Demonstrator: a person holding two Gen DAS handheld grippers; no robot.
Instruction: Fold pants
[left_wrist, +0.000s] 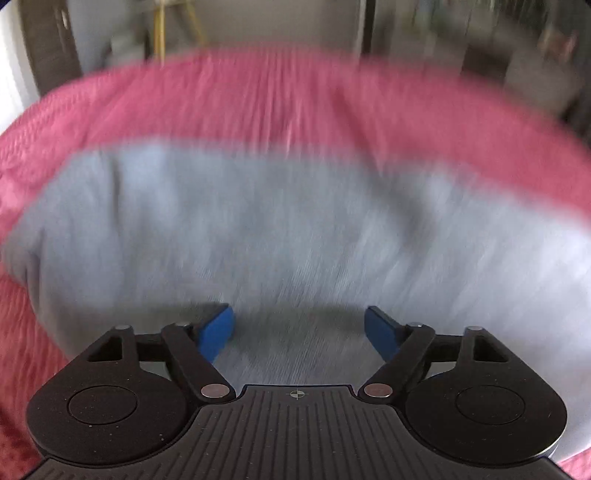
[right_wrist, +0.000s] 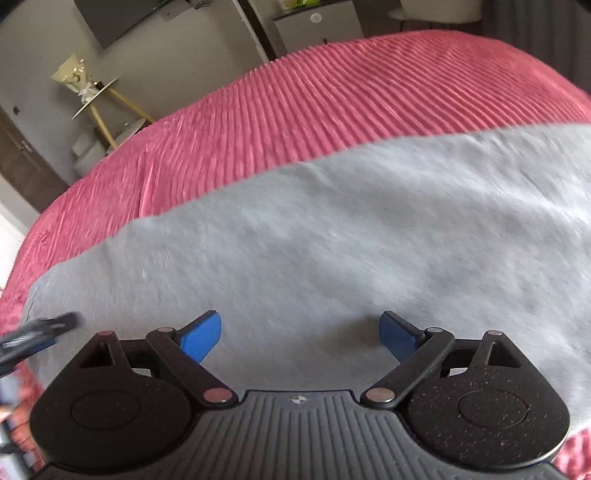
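Note:
Light grey pants (left_wrist: 295, 229) lie spread flat on a bed with a pink ribbed bedspread (left_wrist: 258, 99); the left wrist view is blurred. My left gripper (left_wrist: 299, 323) hovers over the grey cloth, its blue pads (left_wrist: 218, 328) wide apart and nothing between them. In the right wrist view the same grey pants (right_wrist: 351, 229) run across the bedspread (right_wrist: 332, 96). My right gripper (right_wrist: 300, 326) stands open above the cloth, blue pads (right_wrist: 201, 334) bare. The left gripper's dark tip (right_wrist: 40, 328) shows blurred at the left edge over the pants' end.
Beyond the bed's far edge stand a small round side table with yellow legs (right_wrist: 99, 99), a dark wall screen (right_wrist: 118, 18) and a white cabinet (right_wrist: 317, 26). A door (right_wrist: 22, 155) is at the far left. A person's hand (right_wrist: 18, 424) shows at the lower left.

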